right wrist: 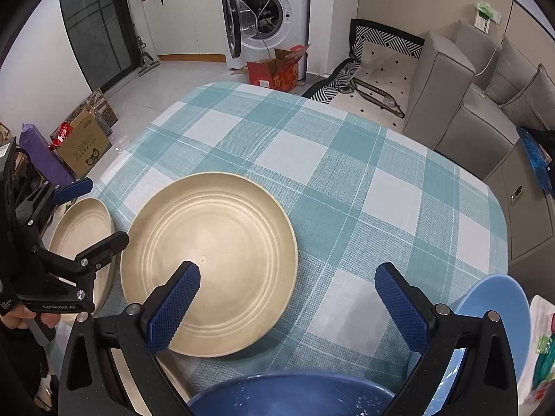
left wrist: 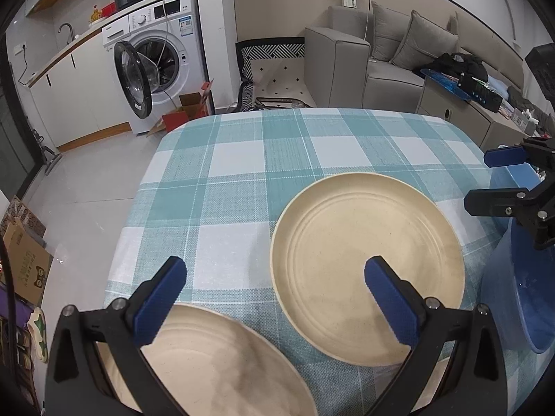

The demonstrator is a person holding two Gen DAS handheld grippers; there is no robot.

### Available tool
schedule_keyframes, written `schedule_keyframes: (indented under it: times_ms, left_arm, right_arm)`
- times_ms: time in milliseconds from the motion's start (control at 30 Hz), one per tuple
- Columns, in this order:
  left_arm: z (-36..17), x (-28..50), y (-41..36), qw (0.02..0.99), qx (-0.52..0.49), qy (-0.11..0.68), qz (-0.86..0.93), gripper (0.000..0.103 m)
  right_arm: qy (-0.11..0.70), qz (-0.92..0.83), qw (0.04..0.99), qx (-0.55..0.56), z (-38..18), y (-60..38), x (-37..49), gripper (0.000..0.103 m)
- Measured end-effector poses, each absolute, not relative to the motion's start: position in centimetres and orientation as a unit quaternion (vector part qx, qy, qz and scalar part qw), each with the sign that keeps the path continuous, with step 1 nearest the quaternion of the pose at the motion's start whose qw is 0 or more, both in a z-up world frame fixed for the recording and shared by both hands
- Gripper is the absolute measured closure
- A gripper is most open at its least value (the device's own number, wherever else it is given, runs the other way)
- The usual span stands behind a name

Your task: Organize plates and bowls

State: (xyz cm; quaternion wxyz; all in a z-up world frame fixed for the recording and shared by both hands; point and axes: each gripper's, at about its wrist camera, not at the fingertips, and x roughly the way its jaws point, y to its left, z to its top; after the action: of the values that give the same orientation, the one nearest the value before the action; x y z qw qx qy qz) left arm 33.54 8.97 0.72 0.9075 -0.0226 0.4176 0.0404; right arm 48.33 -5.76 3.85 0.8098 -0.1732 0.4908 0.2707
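Observation:
A large cream plate [left wrist: 347,242] [right wrist: 222,242] lies flat on the teal checked tablecloth [left wrist: 242,173] [right wrist: 347,180]. A second cream plate [left wrist: 215,360] [right wrist: 79,235] sits close beside it at the table's near left edge. My left gripper [left wrist: 274,298] [right wrist: 93,216] is open and hovers over the gap between the two plates, holding nothing. My right gripper [right wrist: 288,308] [left wrist: 485,180] is also open and empty, above the large plate's right rim. A dark blue bowl [right wrist: 291,395] [left wrist: 520,294] sits under the right gripper, with a light blue plate [right wrist: 496,312] to its right.
The table's far half shows only cloth. Beyond it are a washing machine [left wrist: 156,55] with its door open, cardboard boxes [right wrist: 274,69] on the floor, and a grey sofa [left wrist: 381,52]. A hand [right wrist: 20,315] holds the left gripper. Bags [right wrist: 544,339] lie at the right edge.

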Motion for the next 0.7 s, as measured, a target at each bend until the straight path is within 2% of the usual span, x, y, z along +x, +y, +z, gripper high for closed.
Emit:
schedule_keyframes:
  times_ms: [700]
  left_arm:
    - [-1.1, 34.9, 8.6, 0.888, -0.020, 0.459, 0.030, 0.000]
  right_arm:
    - [0.565, 0.255, 0.764, -0.180, -0.1, -4.8, 50.5, 0.000]
